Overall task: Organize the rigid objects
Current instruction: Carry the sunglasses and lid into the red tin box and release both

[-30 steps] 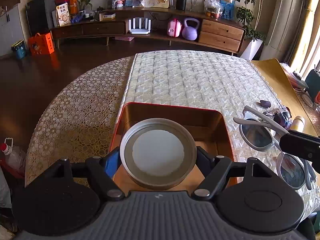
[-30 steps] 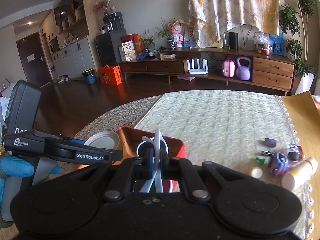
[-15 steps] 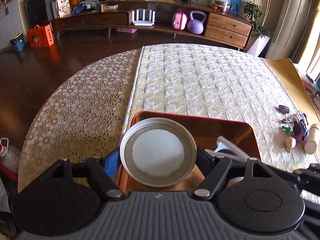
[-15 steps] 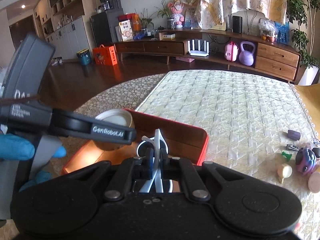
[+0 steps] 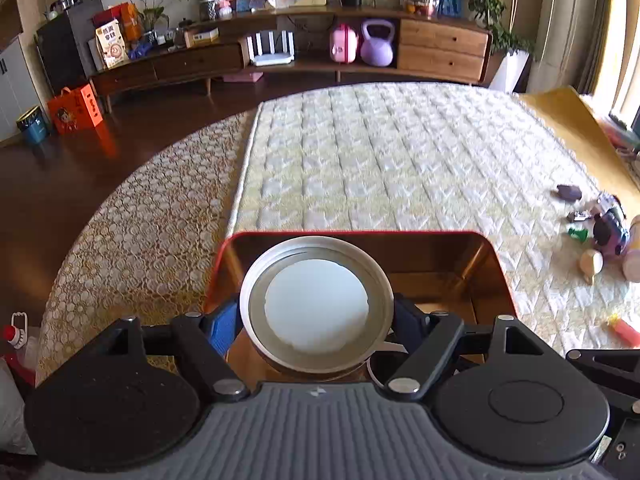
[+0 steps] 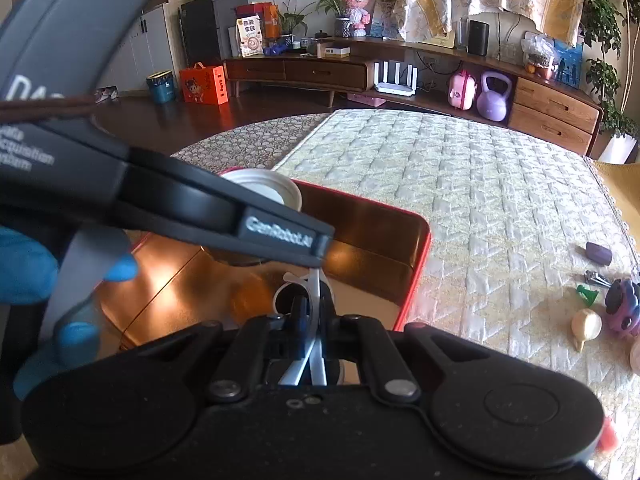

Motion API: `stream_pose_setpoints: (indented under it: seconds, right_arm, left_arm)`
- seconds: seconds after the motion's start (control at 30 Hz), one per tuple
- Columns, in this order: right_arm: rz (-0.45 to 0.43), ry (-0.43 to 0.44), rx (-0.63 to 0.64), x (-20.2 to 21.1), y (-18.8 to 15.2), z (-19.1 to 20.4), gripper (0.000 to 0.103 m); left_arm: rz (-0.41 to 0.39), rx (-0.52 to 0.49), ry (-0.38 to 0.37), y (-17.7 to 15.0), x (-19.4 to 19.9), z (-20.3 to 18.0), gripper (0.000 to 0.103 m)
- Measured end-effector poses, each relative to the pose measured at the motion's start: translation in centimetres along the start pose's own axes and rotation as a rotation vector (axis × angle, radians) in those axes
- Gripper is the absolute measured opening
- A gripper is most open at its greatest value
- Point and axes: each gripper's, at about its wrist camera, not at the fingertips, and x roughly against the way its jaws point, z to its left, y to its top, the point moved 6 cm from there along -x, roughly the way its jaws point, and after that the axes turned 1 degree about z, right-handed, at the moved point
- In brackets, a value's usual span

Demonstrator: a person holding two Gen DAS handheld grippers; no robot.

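Red-rimmed and rectangular, the metal tin [image 5: 496, 276] with its coppery inside sits on the cream quilted table cover [image 5: 400, 160], its near end under both grippers. In the left wrist view the left gripper [image 5: 316, 320] is clamped on a round silver-rimmed lid with a white centre [image 5: 316, 308]; the blue pad [image 5: 224, 328] at nine o'clock of the lid and the dark finger at three o'clock both press its rim. The lid is held face-up to the camera, above the tin's near left part; whether it touches the floor of the tin cannot be told.

In the right wrist view the right gripper [image 6: 316, 304] has its jaws together on the thin white arms of a pair of white-framed sunglasses [image 6: 308, 284], which hang over the tin's floor; one dark lens shows just beyond the fingertips. Across the upper left of that view runs the left gripper's black body, held by a hand in a blue glove [image 6: 24, 264], with the lid [image 6: 264, 188] showing at about eleven o'clock from the sunglasses.

Small things lie well apart from the tin at three o'clock on the cover: a dark purple block [image 6: 599, 253], metal nail clippers [image 6: 596, 279], a green plastic piece [image 6: 586, 295], a purple round toy [image 6: 624, 308] and a cream teardrop-shaped object [image 6: 586, 326].
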Motion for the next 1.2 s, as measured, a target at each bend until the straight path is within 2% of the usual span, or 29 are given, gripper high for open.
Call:
stream_pose_setpoints:
  seconds: [0.27, 0.47, 0.53, 0.8, 1.03, 1.2]
  right_arm:
    - [0.018, 0.003, 0.016, -0.7, -0.3, 0.4, 0.006]
    - [0.006, 0.013, 0.036, -0.3, -0.2, 0.4, 0.019]
    - [0.001, 0.017, 0.045, 0.0, -0.1, 0.5, 0.019]
    - [-0.04, 0.061, 0.069, 2.2, -0.5, 0.7, 0.051]
    - [-0.057, 0.065, 0.057, 3.4, -0.5, 0.4, 0.06]
    - [-0.071, 0.066, 0.035, 4.6, -0.3, -0.2, 0.064]
  left_arm:
    - [0.063, 0.034, -0.004, -0.2, -2.4, 0.4, 0.078]
    - [0.082, 0.038, 0.011, 0.1, -3.4, 0.7, 0.078]
    - [0.083, 0.028, 0.017, 0.2, -3.6, 0.5, 0.078]
    - [0.098, 0.0, 0.028, 0.0, -4.0, -0.2, 0.078]
    - [0.091, 0.044, 0.035, -0.2, -2.9, 0.6, 0.079]
    - [0.049, 0.05, 0.023, -0.3, -0.7, 0.8, 0.079]
